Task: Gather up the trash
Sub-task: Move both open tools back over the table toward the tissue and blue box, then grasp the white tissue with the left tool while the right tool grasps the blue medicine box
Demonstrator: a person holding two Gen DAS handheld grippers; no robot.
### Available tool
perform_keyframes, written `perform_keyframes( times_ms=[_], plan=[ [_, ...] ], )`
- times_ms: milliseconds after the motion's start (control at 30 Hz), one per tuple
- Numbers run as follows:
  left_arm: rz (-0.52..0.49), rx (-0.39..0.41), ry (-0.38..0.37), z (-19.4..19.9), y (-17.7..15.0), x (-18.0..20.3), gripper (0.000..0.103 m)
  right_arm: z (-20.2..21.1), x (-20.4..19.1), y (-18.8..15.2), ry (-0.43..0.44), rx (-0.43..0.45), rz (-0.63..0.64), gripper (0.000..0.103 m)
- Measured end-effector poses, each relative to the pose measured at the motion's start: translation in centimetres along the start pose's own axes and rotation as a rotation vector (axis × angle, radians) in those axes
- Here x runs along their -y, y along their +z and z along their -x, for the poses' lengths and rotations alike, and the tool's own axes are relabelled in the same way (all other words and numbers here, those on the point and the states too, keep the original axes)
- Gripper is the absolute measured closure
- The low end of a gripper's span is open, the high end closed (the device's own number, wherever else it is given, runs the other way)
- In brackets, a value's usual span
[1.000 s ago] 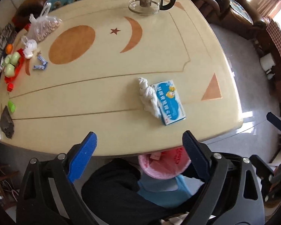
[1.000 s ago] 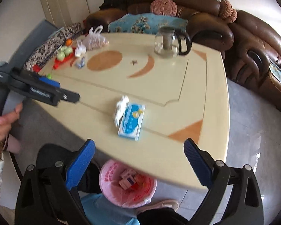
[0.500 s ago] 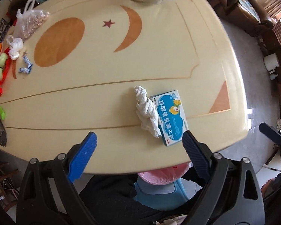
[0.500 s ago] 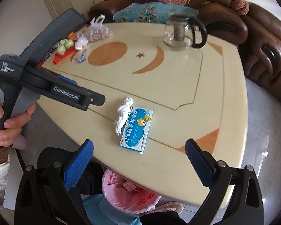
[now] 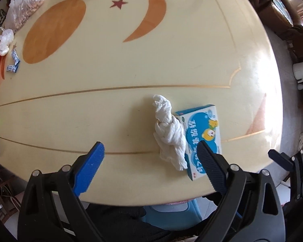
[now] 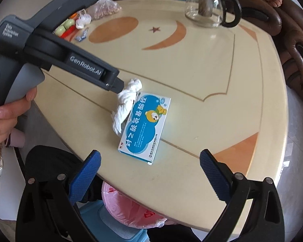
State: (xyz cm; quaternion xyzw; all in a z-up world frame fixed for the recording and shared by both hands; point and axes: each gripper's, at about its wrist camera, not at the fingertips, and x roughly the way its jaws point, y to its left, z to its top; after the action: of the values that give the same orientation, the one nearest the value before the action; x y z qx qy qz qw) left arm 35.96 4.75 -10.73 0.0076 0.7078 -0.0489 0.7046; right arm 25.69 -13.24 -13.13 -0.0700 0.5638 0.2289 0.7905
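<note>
My left gripper [image 5: 149, 155] and right gripper [image 6: 150, 162], both spread wide and empty, close on the twisted tissue [image 5: 169, 131] touching the blue medicine box [image 6: 144, 127] near the table's [image 6: 212, 80] front edge; neither yet sits in the pink-lined bin [image 6: 131, 209] below.

The middle of the table [image 5: 115, 109] lies bare, giving wide room from the near edge to the tissue [image 5: 169, 135]. On the tissue's right, the box [image 5: 202, 139] touches it and shuts that side; its left and far sides stand free. The left gripper [image 5: 149, 167], jaws spread, hangs over the near edge with its right finger above the box. Clutter crowds the far left edge: a bag [image 5: 24, 12], wrappers [image 5: 13, 62], what look like toys. The teapot [image 6: 210, 6] stands well apart. The bin [image 6: 131, 211] sits under the near edge, partly hidden.
</note>
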Motion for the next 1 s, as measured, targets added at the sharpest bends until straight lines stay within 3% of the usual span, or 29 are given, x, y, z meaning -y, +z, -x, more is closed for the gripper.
perform_keyframes(
  times_ms=[367, 1000],
  plan=[
    [0.006, -0.040, 0.006, -3.4, 1.5, -0.2, 0.013, -4.7, 0.4, 0.2, 0.021, -0.065, -0.013, 0.007],
    [0.032, -0.069, -0.066, -5.8, 2.1, -2.6, 0.011, -8.0, -0.4, 1.9, -0.066, -0.067, 0.019, 0.007]
  ],
)
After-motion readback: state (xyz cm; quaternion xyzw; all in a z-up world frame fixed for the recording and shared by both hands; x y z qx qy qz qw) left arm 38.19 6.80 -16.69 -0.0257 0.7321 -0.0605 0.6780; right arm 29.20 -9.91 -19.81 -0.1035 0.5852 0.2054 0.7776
